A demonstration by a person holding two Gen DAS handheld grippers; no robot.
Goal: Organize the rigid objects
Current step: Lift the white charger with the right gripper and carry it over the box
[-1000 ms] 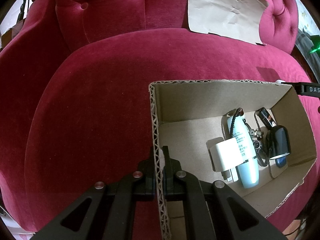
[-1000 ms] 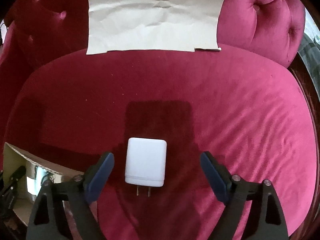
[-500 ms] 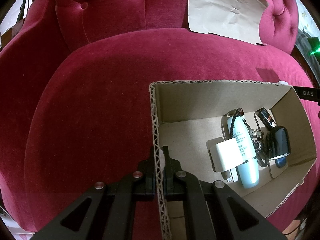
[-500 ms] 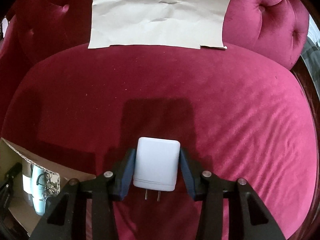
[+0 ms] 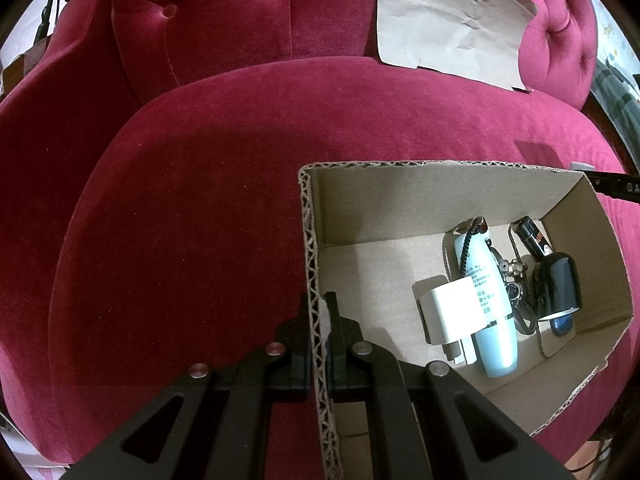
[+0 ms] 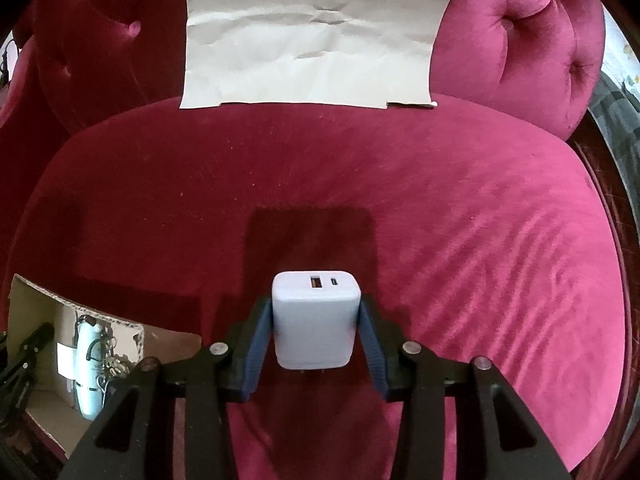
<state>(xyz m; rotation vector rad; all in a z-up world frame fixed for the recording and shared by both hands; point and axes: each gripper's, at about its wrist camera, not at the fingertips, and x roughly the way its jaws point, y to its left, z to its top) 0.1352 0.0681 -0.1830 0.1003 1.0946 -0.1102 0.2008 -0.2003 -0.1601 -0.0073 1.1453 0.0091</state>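
The right gripper [image 6: 316, 334] has its two blue-padded fingers [image 6: 253, 350] pressed against both flanks of a white, rounded-cube plastic wall charger [image 6: 315, 322], which it holds clear of the crimson velvet sofa seat [image 6: 460, 240]. The charger's port face, with one larger and one smaller socket, points away from the camera, and its metal prongs poke out at the near end. A dark rectangular shadow lies on the seat just beyond the charger. Farther off, a creased sheet of pale brown paper [image 6: 316, 36] leans against the tufted sofa back.

The left gripper [image 5: 320, 332] is closed tight on the near-left wall of an open brown corrugated cardboard box [image 5: 316, 280], one black finger outside the wall and one inside. The box rests on the sofa seat, to the left of the held charger in the right wrist view. Inside the box, toward its far-right part, lie a second white plug adapter [image 5: 454, 310], a pale blue cylindrical tube [image 5: 486, 300] with printed text touching that adapter, a tangle of black cord and small metal parts [image 5: 514, 280], and a glossy black object [image 5: 558, 286] beside the right wall.
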